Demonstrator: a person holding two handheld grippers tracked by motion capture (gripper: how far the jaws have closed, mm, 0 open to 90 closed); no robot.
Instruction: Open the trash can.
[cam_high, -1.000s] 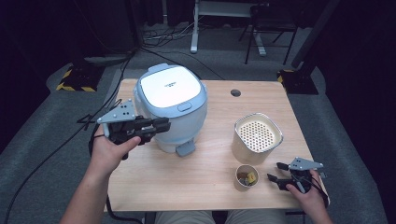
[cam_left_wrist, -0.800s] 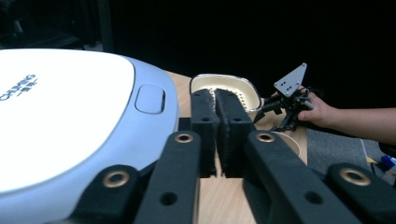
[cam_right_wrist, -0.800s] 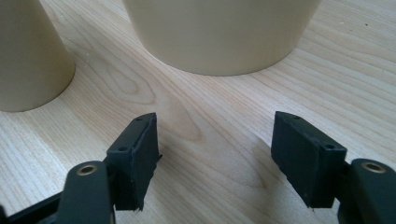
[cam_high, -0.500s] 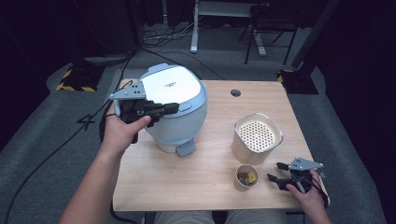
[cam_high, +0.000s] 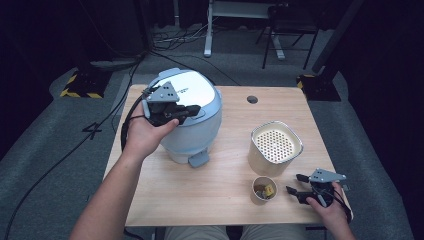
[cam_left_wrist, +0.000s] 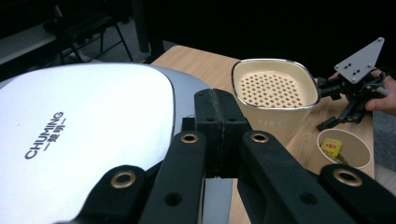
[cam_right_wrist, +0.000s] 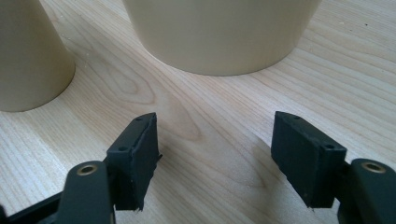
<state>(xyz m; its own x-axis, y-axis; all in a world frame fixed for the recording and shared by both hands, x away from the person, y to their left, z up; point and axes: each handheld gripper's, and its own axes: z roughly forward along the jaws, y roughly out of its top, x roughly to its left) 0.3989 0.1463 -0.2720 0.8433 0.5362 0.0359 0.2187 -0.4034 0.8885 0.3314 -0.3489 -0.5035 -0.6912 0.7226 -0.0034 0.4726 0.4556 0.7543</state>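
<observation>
A white and pale-blue rice cooker (cam_high: 192, 120) stands at the left of the wooden table (cam_high: 220, 210), its lid (cam_left_wrist: 84, 135) down. My left gripper (cam_high: 194, 109) hovers over the left part of the lid, shut, with nothing between its pads (cam_left_wrist: 219, 126). A cream perforated basket (cam_high: 275, 145) stands at the right. In front of it is a small paper cup (cam_high: 264, 190) holding a yellow packet (cam_left_wrist: 332, 146). My right gripper (cam_high: 294, 183) rests low by the table's front right corner, just right of the cup, open over bare wood (cam_right_wrist: 215, 158).
The cooker's grey front latch (cam_high: 198, 159) juts toward me. A round cable hole (cam_high: 252, 99) sits near the far edge of the table. Black cables (cam_high: 165, 47) and a desk frame (cam_high: 240, 30) lie on the floor beyond.
My left hand has lifted from the cooker's front left side and moved away from me, over the lid. The right hand has stayed where it was.
</observation>
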